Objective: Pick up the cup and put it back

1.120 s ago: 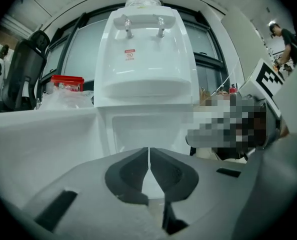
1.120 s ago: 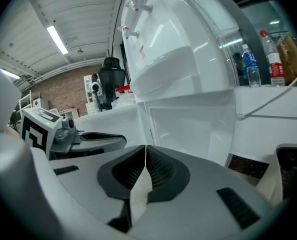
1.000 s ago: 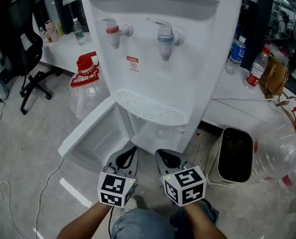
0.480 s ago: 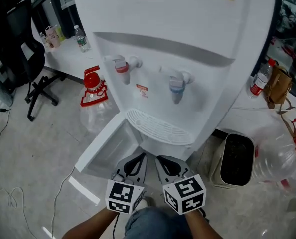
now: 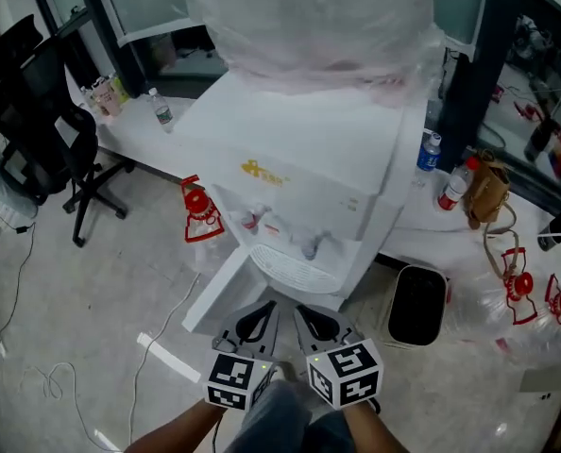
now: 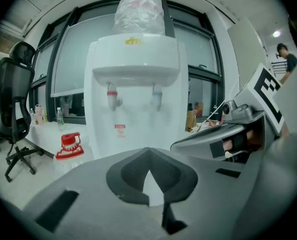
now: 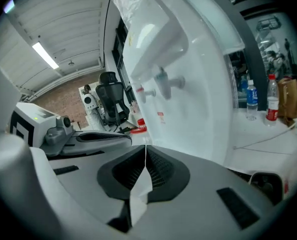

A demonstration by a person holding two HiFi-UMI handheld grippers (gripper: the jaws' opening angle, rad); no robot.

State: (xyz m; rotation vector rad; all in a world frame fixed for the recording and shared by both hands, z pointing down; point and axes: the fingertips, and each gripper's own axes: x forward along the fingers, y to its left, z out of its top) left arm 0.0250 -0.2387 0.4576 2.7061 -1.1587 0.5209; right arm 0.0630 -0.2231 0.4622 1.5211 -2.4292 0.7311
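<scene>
Left gripper (image 5: 264, 308): jaws clenched tip to tip, nothing between them; its own view confirms this (image 6: 148, 151). Right gripper (image 5: 302, 311): jaws also pressed together and empty (image 7: 145, 149). The two sit side by side, close together, both pointing forward and slightly down.

Cup: not seen in any view, so its place relative to either gripper cannot be told.

Water dispenser (image 5: 299, 173): straight ahead of both sets of tips, not touching them. Its drip tray (image 5: 295, 267) lies just beyond the tips. Its lower cabinet door (image 5: 212, 300) hangs open, ahead-left of the left gripper.

Empty jug with a red cap (image 5: 197, 210): on the floor, further ahead-left.

Black bin (image 5: 416, 305): on the floor, right of the right gripper and apart from it.
</scene>
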